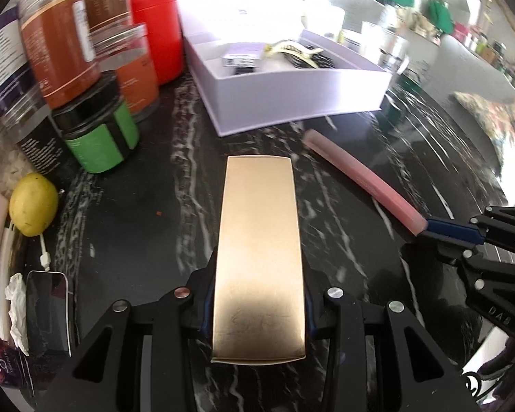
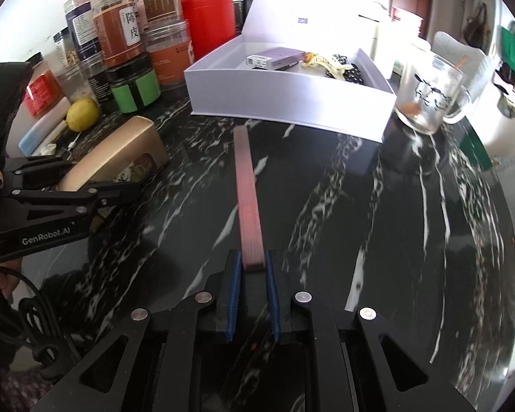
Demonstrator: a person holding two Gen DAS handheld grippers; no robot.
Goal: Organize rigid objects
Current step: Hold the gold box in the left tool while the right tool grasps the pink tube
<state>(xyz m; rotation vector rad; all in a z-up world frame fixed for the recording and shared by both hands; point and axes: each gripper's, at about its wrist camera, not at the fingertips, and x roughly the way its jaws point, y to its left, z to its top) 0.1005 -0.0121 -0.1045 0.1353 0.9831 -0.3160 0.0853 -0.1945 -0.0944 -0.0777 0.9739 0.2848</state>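
Observation:
My left gripper [image 1: 259, 292] is shut on a flat gold box [image 1: 257, 213], held lengthwise above the black marbled counter [image 1: 137, 240]. The right gripper [image 2: 253, 257] is shut on the near end of a long pink bar [image 2: 247, 185], its blue pads pressing both sides. In the left wrist view the pink bar [image 1: 360, 175] runs diagonally from the right gripper [image 1: 429, 228] toward an open white box [image 1: 292, 96]. From the right wrist, the left gripper [image 2: 96, 175] and gold box [image 2: 120, 158] are at the left. The white box [image 2: 285, 103] holds a small grey carton and a hair clip.
Stacked jars [image 2: 120, 31], a green-labelled jar [image 1: 99, 137] and a red canister [image 1: 158, 31] crowd the back left. A lemon [image 1: 33, 204], a phone [image 1: 48, 309] and a cable lie at the left edge. A glass cup [image 2: 429, 96] stands right of the white box.

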